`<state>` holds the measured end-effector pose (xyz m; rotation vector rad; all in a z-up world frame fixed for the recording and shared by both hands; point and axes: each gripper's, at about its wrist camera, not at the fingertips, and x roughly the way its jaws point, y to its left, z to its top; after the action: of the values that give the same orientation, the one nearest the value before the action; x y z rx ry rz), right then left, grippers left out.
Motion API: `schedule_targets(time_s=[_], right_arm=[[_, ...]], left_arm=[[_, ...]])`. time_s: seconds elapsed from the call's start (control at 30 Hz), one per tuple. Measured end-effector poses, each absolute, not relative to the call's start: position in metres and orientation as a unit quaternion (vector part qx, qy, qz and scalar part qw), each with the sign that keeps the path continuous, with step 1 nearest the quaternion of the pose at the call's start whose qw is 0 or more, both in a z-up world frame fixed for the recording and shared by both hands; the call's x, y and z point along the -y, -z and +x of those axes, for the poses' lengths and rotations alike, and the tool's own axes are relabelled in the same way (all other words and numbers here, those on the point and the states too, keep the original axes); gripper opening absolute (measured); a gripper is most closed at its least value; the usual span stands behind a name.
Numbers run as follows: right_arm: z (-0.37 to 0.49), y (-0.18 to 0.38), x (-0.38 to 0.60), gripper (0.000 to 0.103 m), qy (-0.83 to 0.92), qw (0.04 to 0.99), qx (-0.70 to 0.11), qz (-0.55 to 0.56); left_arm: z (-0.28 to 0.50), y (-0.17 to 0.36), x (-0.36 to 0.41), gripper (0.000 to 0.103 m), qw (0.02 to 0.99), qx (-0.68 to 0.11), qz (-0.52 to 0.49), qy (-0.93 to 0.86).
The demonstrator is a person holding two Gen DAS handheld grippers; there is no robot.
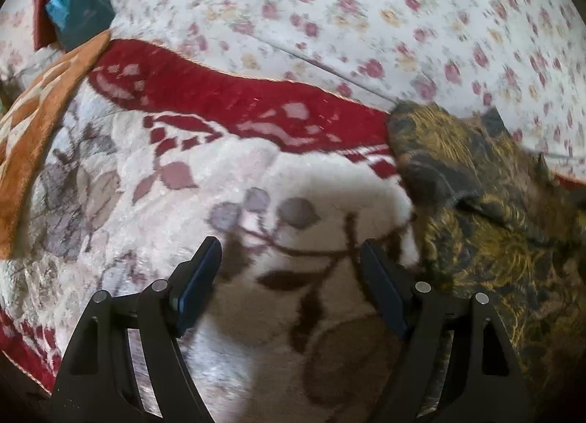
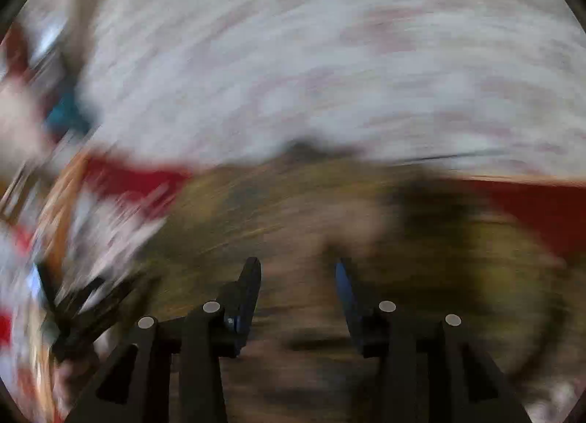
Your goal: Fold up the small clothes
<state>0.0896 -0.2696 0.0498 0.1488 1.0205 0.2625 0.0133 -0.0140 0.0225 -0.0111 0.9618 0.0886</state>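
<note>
left gripper (image 1: pixel 289 261) wide open, empty, beside garment (image 1: pixel 476 203) | right gripper (image 2: pixel 298 276) part open, empty, over garment | tip: pinch edge cleanly, not blanket (image 1: pixel 183 173)

Soft, even daylight. The left wrist view is mildly blurred, its plush cream-and-red floral blanket (image 1: pixel 227 173) bulging — dark fisheye corners. The right wrist view is heavily motion-smeared — nothing sharp beyond its own frame.

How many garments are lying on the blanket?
1: a dark, gold-patterned garment at the blanket's right side, beside the open left gripper. More may lie outside the views.
</note>
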Motion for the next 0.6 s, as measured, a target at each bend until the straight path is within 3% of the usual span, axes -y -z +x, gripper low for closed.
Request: schedule_targets(time_s=[0.1, 0.23, 0.37, 0.6], right_arm=[[0.113, -0.025, 0.195, 0.041, -0.143, 0.86, -0.489, 0.0], [0.145, 0.006, 0.159, 0.039, -0.175, 0.842, -0.507, 0.059], [0.143, 0.007, 0.12, 0.04, -0.187, 0.851, -0.489, 0.041], [0.116, -0.033, 0.193, 0.042, -0.186, 0.852, -0.475, 0.115]], left_arm=[[0.012, -0.033, -0.005, 0.079, 0.892, -0.447, -0.022, -0.068], [0.014, -0.04, -0.03, 0.079, 0.894, -0.435, -0.052, -0.098], [0.015, -0.044, -0.048, 0.079, 0.892, -0.43, -0.079, -0.118], [0.015, -0.046, -0.027, 0.079, 0.896, -0.43, -0.083, -0.068]])
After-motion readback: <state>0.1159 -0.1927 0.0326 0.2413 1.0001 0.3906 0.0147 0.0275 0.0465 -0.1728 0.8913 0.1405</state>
